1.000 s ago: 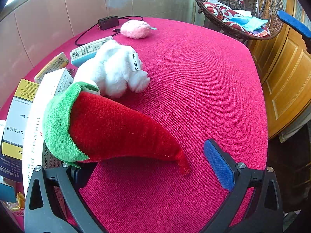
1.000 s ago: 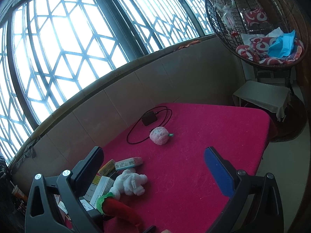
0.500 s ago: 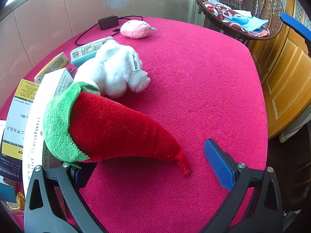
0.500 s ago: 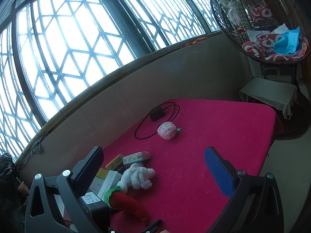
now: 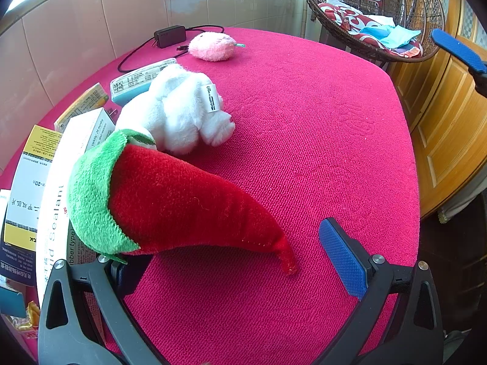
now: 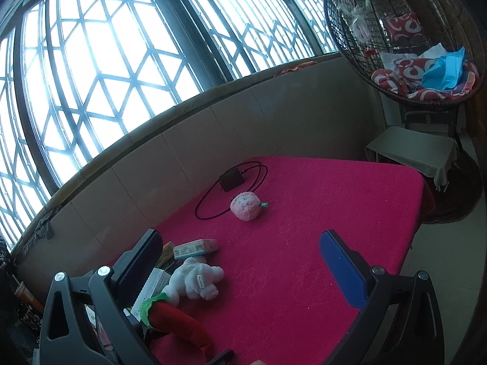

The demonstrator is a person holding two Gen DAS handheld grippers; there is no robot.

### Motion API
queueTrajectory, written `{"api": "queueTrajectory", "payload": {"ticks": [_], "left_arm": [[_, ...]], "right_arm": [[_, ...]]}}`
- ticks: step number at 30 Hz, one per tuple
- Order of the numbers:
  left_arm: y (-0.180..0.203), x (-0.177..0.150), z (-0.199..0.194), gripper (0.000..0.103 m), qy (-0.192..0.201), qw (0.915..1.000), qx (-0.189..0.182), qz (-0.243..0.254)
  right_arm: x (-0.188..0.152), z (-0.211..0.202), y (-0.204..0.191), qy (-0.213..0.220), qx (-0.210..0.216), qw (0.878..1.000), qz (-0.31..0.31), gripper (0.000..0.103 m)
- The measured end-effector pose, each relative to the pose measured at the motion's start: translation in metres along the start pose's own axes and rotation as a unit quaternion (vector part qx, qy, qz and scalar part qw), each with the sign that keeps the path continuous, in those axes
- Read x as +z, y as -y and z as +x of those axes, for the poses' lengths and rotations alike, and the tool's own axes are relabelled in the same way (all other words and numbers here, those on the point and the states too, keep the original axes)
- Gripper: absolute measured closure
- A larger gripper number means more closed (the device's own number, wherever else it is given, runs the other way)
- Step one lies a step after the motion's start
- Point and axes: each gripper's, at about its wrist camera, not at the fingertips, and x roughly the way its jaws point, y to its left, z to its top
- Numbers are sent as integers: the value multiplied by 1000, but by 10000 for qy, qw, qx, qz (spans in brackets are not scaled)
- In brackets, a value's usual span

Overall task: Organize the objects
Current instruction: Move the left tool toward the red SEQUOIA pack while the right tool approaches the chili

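Two sets of tongs are seen, both spread wide with nothing gripped. The left tongs [image 5: 231, 252] sit low at the bottom of the left wrist view, just above a pink-clothed tabletop [image 5: 319, 127]. A red plush chili with a green cap [image 5: 170, 203] is laid on the cloth at lower left of that frame, its thick end over the left finger, which is largely hidden beneath it, and its thin tip pointing toward the blue pad of the right finger without touching it. Whether the toy touches the hidden finger cannot be told. A white plush toy [image 5: 179, 112] with a sewn label is seen just above the chili, touching its green cap. Several printed boxes [image 5: 33, 182] are crowded along the left edge, partly under the chili's cap. A flat blue and white packet [image 5: 137, 79] lies behind the white toy. A pink fluffy plush [image 5: 211, 45] is seen near the top centre, well apart from the others, beside a black adapter with its cable [image 5: 169, 35].

The right tongs [image 6: 240, 258] are held high above the tabletop, framing the same toys from farther off. A wicker hanging chair [image 6: 404, 39] with red cushions is seen at upper right, and a latticed window [image 6: 121, 60] fills the upper left.
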Motion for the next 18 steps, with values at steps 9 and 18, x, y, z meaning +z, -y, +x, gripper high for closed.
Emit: {"api": "queueTrajectory", "payload": {"ticks": [9, 18], "left_arm": [[0, 5, -99, 0, 1386, 9902, 12, -166], [-81, -37, -220, 0, 2384, 9600, 705, -1286]], "right_arm": [[25, -36, 0, 725, 90, 9972, 176, 0], [21, -44, -30, 620, 493, 9967, -203, 0]]}}
